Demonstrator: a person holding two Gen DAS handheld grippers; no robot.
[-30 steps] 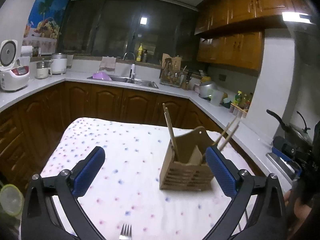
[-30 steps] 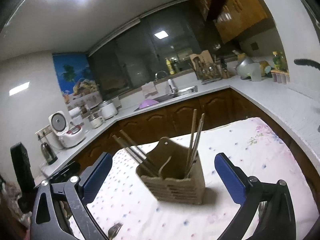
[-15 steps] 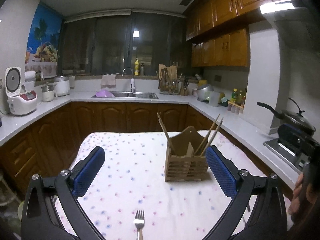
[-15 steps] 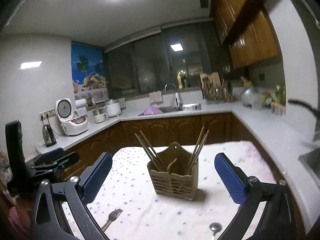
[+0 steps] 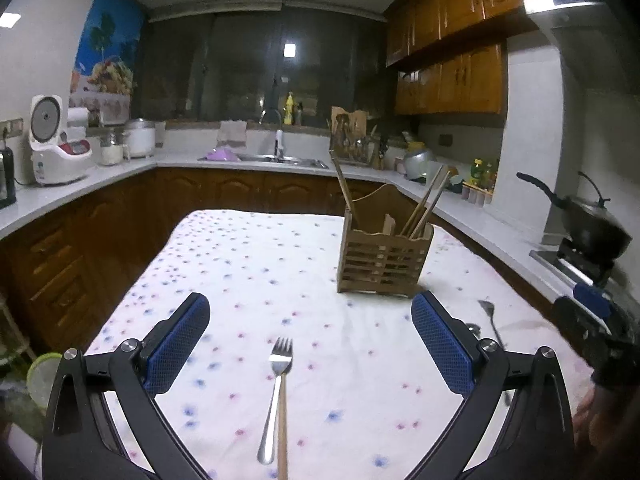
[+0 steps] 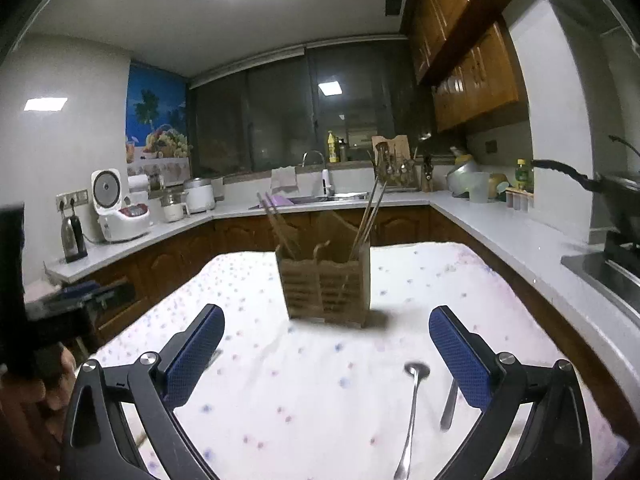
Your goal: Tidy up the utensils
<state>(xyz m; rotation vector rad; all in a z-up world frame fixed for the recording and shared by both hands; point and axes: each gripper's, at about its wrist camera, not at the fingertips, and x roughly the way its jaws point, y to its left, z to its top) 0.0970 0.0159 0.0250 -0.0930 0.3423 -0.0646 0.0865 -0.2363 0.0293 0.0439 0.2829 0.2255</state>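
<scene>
Blue-padded fingers frame the left wrist view, and the left gripper (image 5: 308, 344) hangs above the table with its jaws spread wide, nothing between them. Right under that gap lies a fork (image 5: 277, 392), tines pointing away, and a wooden stick (image 5: 282, 432) lies just beside its handle, touching or nearly so. Further back on the flower-dotted tablecloth (image 5: 240, 264) stands the wooden utensil holder (image 5: 383, 256), upright, with chopsticks (image 5: 426, 204) leaning out of its compartments. Over to the right, past the right-hand pad, a spoon (image 5: 491, 318) rests on the cloth, and the other gripper's dark body shows blurred at the frame's edge, with a bit of a hand below it.

Now the right wrist view: the right gripper (image 6: 326, 350) is also spread wide and carrying nothing, hovering over the cloth. The holder (image 6: 325, 286) sits dead ahead between the pads, well apart from them, chopsticks (image 6: 370, 216) fanning from both sides. Close in, a spoon (image 6: 412, 404) lies bowl-forward inside the gap, nearer the right pad, and a second metal handle (image 6: 449, 408) lies just beside it, partly hidden behind that pad; what kind of utensil it is, I cannot tell
</scene>
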